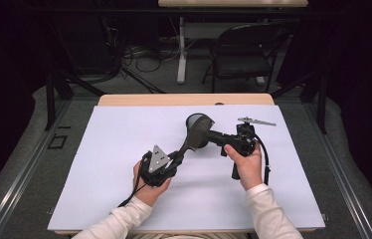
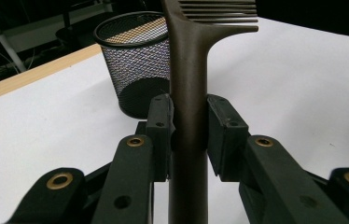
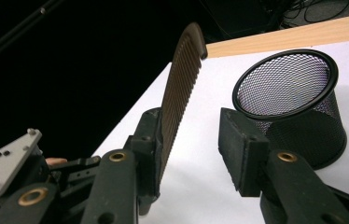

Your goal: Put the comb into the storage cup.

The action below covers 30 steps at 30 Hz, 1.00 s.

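Observation:
A brown comb [image 1: 189, 142] is held by its handle in my left gripper [image 1: 178, 158], which is shut on it. In the left gripper view both pads clamp the handle [image 2: 189, 93] of the comb, and the teeth point right at the top. My right gripper [image 1: 213, 135] reaches in from the right around the toothed end. In the right gripper view the comb [image 3: 179, 88] lies against one pad of my right gripper [image 3: 189, 144], and a gap separates it from the other pad. A black mesh cup [image 1: 200, 130] stands upright just behind the comb.
A white sheet [image 1: 124, 149] covers the wooden table [image 1: 174, 99]. Beyond the far edge are a folding chair [image 1: 243, 55], a desk leg and cables on the floor. The mesh cup [image 2: 135, 60] stands left of the comb in the left gripper view.

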Each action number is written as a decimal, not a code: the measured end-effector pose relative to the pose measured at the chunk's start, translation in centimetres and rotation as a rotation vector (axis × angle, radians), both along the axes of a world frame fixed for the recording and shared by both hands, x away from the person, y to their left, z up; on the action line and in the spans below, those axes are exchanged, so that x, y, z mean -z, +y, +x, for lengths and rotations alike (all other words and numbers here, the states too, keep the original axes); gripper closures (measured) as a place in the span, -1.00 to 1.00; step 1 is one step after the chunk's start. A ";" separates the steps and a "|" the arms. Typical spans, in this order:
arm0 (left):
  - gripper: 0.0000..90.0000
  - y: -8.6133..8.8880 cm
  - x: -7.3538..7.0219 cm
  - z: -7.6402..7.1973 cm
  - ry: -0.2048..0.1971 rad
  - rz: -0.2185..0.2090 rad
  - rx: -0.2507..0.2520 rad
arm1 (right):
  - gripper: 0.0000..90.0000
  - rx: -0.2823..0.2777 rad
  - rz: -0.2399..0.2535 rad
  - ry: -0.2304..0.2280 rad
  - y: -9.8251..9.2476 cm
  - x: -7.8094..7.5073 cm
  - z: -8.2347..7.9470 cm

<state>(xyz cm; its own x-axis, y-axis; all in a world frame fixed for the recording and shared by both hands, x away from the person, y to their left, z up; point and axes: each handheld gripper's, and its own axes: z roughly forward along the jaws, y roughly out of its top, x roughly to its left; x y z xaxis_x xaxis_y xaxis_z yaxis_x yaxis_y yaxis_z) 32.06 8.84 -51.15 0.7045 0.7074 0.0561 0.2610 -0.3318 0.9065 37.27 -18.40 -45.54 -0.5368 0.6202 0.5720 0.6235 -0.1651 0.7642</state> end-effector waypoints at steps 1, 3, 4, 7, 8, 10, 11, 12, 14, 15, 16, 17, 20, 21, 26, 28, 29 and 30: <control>0.61 -0.1 0.0 0.0 -0.001 0.000 0.001 | 0.36 0.002 0.006 0.002 -0.1 0.0 0.0; 0.61 -0.2 0.1 -0.1 -0.002 0.006 0.007 | 0.38 0.005 0.017 0.008 -0.1 0.0 0.0; 0.61 -0.2 0.1 -0.1 0.000 0.004 0.007 | 0.39 0.003 0.022 0.011 -0.1 0.0 0.0; 0.61 -0.4 0.2 -0.2 0.001 0.006 0.013 | 0.44 0.006 0.028 0.017 -0.2 0.1 0.0; 0.61 -0.4 0.2 -0.2 0.002 0.004 0.015 | 0.44 0.006 0.028 0.019 -0.2 0.1 0.0; 0.61 -0.6 0.2 -0.4 0.002 0.010 0.022 | 0.45 0.005 0.031 0.021 -0.3 0.1 0.1; 0.61 -0.6 0.2 -0.4 0.001 0.008 0.025 | 0.46 0.006 0.033 0.023 -0.3 0.1 0.1; 0.61 -0.7 0.3 -0.5 0.002 0.009 0.029 | 0.47 0.006 0.035 0.025 -0.3 0.2 0.1; 0.61 -0.9 0.3 -0.6 0.002 0.011 0.034 | 0.51 0.006 0.047 0.033 -0.4 0.2 0.1; 0.61 -1.0 0.3 -0.6 0.003 0.011 0.035 | 0.53 0.003 0.052 0.037 -0.4 0.2 0.1; 0.61 -1.0 0.3 -0.7 0.003 0.011 0.039 | 0.54 0.003 0.055 0.039 -0.5 0.2 0.1; 0.61 -1.0 0.3 -0.7 0.003 0.015 0.040 | 0.56 0.006 0.055 0.038 -0.5 0.2 0.1; 0.61 -1.1 0.4 -0.8 0.004 0.017 0.044 | 0.60 0.007 0.070 0.042 -0.6 0.3 0.1; 0.61 -1.2 0.4 -0.8 0.005 0.014 0.046 | 0.62 0.005 0.072 0.045 -0.6 0.3 0.1; 0.61 -1.4 0.5 -1.0 0.005 0.018 0.051 | 0.65 -0.004 0.086 0.063 -0.7 0.3 0.2; 0.61 -1.5 0.5 -1.0 0.004 0.021 0.055 | 0.66 -0.005 0.083 0.064 -0.6 0.4 0.2; 0.61 -1.5 0.5 -1.1 0.002 0.023 0.057 | 0.67 -0.005 0.084 0.067 -0.6 0.4 0.2; 0.61 -1.6 0.5 -1.1 0.003 0.024 0.058 | 0.68 -0.005 0.084 0.069 -0.6 0.4 0.2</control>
<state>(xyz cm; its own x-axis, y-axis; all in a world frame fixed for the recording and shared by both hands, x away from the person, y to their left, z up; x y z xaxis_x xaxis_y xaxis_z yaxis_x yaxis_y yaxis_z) 30.94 7.28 -51.66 0.7448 0.6636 0.0704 0.2429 -0.3679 0.8976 37.44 -19.00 -45.94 -0.4970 0.5659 0.6579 0.6752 -0.2240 0.7028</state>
